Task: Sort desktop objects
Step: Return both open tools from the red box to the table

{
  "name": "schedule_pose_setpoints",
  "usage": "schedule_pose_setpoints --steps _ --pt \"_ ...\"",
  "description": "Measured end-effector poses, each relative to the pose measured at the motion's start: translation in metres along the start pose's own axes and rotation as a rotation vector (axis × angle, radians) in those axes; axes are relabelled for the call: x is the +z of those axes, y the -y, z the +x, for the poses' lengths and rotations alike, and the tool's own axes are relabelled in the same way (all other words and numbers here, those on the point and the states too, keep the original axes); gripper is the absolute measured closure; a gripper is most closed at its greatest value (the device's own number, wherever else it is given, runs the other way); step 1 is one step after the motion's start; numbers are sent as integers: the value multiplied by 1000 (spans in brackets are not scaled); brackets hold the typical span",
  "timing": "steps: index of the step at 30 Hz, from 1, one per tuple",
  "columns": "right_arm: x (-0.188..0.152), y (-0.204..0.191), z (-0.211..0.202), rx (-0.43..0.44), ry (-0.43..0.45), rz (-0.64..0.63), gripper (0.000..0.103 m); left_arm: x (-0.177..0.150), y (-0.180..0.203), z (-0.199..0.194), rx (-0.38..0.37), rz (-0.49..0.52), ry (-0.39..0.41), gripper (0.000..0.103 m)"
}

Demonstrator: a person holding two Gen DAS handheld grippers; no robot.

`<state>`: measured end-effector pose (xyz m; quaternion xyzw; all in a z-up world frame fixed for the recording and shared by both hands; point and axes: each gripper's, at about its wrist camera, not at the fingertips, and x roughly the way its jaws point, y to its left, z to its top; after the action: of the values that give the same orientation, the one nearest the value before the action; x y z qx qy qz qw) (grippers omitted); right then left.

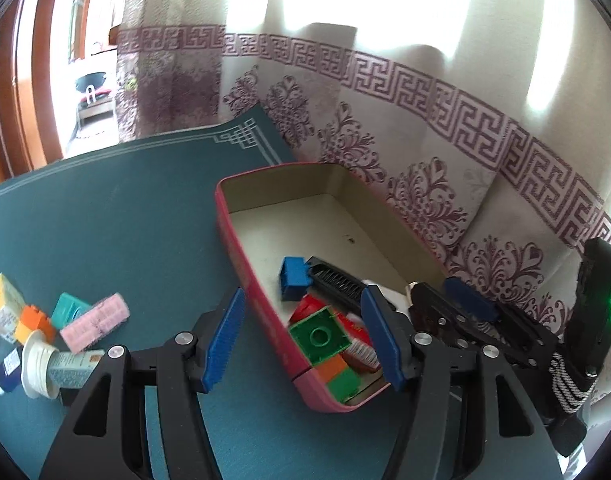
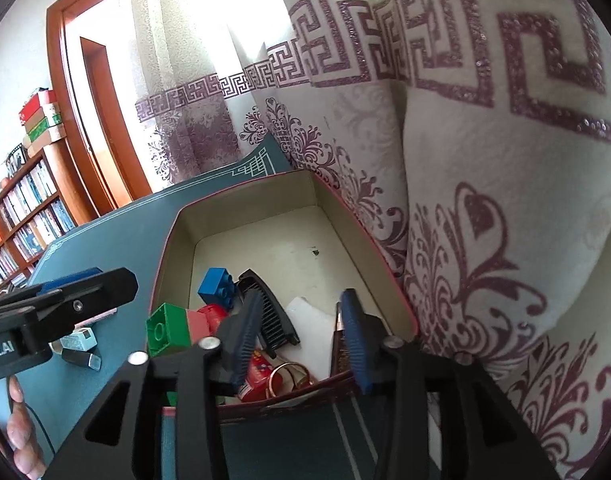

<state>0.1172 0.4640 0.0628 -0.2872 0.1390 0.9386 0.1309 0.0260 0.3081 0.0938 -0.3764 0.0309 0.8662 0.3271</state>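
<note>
Left gripper (image 1: 303,338) over the near end of an open pink cardboard box (image 1: 241,256) with a cream inside, fingers spread and empty, one blue ribbed pad outside the box's long wall, the other above its contents. Right gripper (image 2: 297,340) above the same box's near wall, fingers also apart, nothing pressed between the pads.

Inside the box, gathered at the near end: a blue plastic building brick (image 1: 294,279) on its side, a black ribbed comb-like piece (image 1: 337,282) touching it, a stack of green, orange and red bricks (image 1: 325,344) against the long wall, a red tin or packet (image 2: 261,376), a thin gold-coloured ring (image 2: 289,376) leaning on it, and a white scrap of paper (image 2: 309,318). Far half of the box floor bare apart from one small dark speck.

Box on a dark teal tabletop (image 1: 105,220) with a pale line border, pushed up beside a cream curtain (image 1: 425,128) with a purple key pattern and scrolls.

Still out on the tabletop, well apart from the box: a pink ridged oblong block (image 1: 95,322), a turquoise small box (image 1: 67,310), an orange brick (image 1: 35,322), a yellow and white carton (image 1: 3,304), a white-capped tube (image 1: 53,364) lying flat, and a dark blue small bottle (image 1: 3,376) beside its cap.
</note>
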Motion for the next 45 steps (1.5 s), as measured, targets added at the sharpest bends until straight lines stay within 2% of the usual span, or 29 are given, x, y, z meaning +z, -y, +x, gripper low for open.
schedule_pose_setpoints --steps 1,2,3,14,26,30,45 --pt "0 -1 -1 1 6 1 34 -1 -2 0 7 -5 -4 39" --pt "-1 -2 -4 1 22 3 20 -2 -5 0 16 -11 -8 39" --pt "-1 -4 -7 0 38 1 19 -4 -10 0 27 -21 -15 39" --pt "-5 -26 -13 54 40 -10 17 -22 -53 -20 102 -99 -6 39" --pt "-15 -70 -20 129 27 -48 15 -46 -134 -54 237 -221 22 39" --pt "-20 -90 -18 158 7 -75 14 -57 -157 -58 258 -269 14 39" --pt "-49 -156 -16 259 -72 -225 14 -66 -189 -41 298 -256 -27 39"
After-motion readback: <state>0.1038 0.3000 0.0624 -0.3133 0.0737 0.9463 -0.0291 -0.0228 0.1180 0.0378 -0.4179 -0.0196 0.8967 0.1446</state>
